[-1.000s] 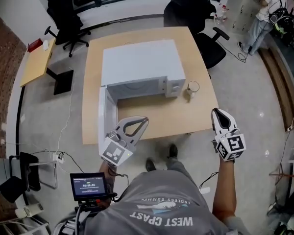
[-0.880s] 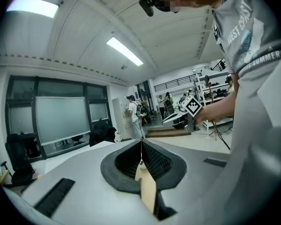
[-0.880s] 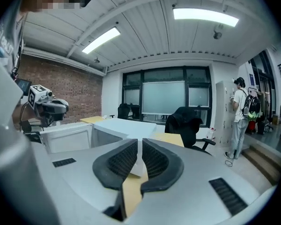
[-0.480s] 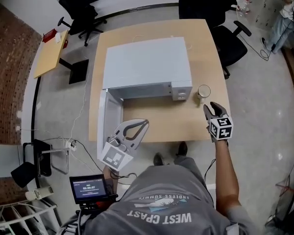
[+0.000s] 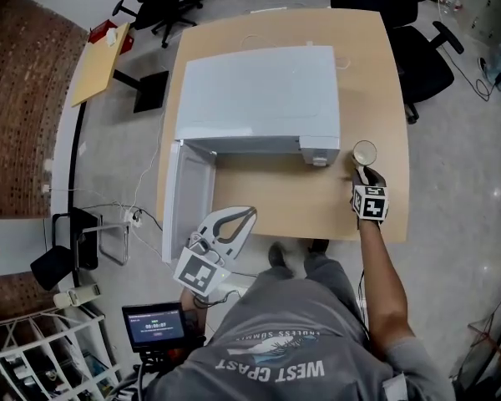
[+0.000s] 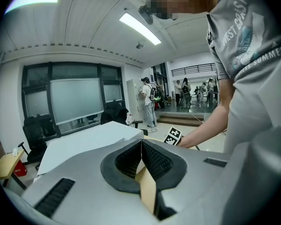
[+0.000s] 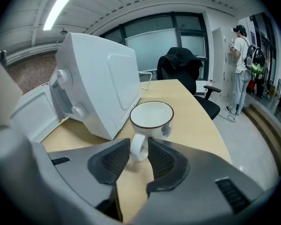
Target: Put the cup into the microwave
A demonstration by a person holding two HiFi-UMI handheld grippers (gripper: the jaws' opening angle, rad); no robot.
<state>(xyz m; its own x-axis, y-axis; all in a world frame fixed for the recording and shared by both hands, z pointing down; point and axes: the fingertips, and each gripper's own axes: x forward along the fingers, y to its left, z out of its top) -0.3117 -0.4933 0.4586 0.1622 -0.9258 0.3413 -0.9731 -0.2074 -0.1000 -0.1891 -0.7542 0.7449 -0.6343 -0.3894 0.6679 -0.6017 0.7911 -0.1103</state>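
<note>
Cup (image 7: pixel 151 121) on table (image 5: pixel 292 199), just right of microwave (image 5: pixel 259 98); its door (image 5: pixel 189 199) hangs open at left. Right gripper (image 7: pixel 139 156) jaws apart, straddling cup handle, not squeezing. Left gripper (image 6: pixel 141 146) closed, empty, near the door.

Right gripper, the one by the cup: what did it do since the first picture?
The right gripper came forward from off the table edge to the cup, and its jaws opened; the handle now sits between them, not yet squeezed. The cup stayed beside the microwave, door still open. The left gripper stayed shut near that door.
</note>
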